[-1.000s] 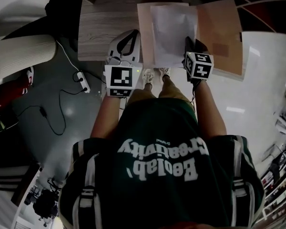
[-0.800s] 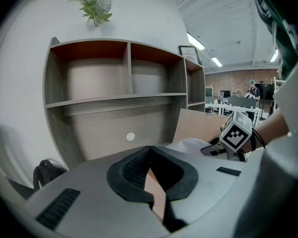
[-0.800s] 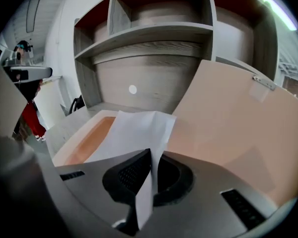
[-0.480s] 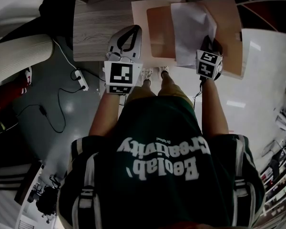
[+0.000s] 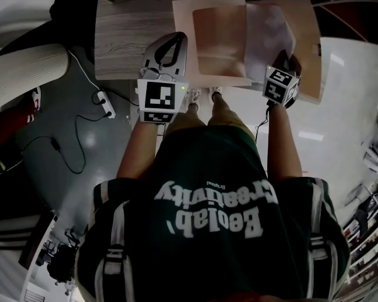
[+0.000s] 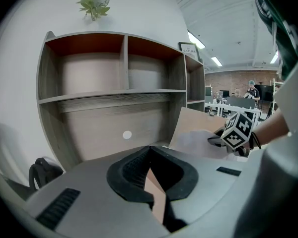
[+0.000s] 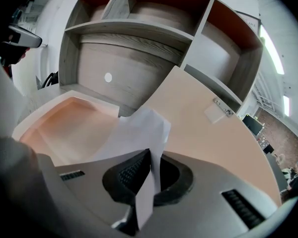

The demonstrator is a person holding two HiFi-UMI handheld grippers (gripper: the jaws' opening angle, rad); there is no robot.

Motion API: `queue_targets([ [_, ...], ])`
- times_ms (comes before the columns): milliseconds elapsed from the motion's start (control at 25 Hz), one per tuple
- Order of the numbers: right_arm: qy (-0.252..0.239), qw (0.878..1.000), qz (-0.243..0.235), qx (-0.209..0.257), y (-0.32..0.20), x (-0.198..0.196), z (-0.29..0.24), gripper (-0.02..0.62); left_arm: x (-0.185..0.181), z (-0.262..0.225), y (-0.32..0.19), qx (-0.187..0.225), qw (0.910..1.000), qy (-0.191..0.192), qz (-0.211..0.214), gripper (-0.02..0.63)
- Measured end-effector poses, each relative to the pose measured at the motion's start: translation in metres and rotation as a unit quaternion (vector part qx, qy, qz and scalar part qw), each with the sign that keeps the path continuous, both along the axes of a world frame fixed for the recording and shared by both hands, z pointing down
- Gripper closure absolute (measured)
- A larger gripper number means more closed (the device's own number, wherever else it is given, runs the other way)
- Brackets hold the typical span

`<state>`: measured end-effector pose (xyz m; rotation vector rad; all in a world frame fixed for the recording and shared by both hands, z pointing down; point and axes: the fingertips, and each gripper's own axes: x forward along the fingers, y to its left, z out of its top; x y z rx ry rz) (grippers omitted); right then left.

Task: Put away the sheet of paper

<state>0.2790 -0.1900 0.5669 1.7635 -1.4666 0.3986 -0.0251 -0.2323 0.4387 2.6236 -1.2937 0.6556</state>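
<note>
On the desk (image 5: 129,39), clamps sheet of paper (image 5: 269,33) in right gripper (image 5: 282,60), now swung from left half of folder (image 5: 217,36) over its right, left gripper (image 5: 167,54) pinching folder edge; leaves only tucking in.

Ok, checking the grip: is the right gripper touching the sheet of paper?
Touching. The right gripper view shows the right gripper shut on the sheet of paper.
</note>
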Motion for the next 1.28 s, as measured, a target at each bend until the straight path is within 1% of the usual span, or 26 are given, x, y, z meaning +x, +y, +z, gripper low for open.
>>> queue_targets([
  [200,-0.038,0.999,-0.007,-0.013,0.003,-0.011,0.020,0.563,0.000,0.001,0.001,-0.001,1.0000,-0.002,0.001,0.591],
  [480,-0.051,0.998,-0.030,-0.013,-0.012,-0.017,0.033,0.563,0.000,0.006,0.004,-0.005,1.0000,-0.006,-0.001,0.591],
  [680,-0.068,0.995,-0.065,-0.024,-0.024,-0.029,0.040,0.563,0.000,0.008,0.004,-0.008,0.9999,-0.008,-0.006,0.591],
  [1000,-0.089,0.988,-0.121,-0.044,-0.025,-0.066,0.048,0.561,-0.006,0.006,0.005,-0.008,0.9998,-0.008,-0.018,0.590],
  [1280,-0.110,0.981,-0.152,-0.058,-0.031,-0.089,0.056,0.561,-0.011,0.008,0.005,-0.011,0.9994,-0.010,-0.030,0.591],
])
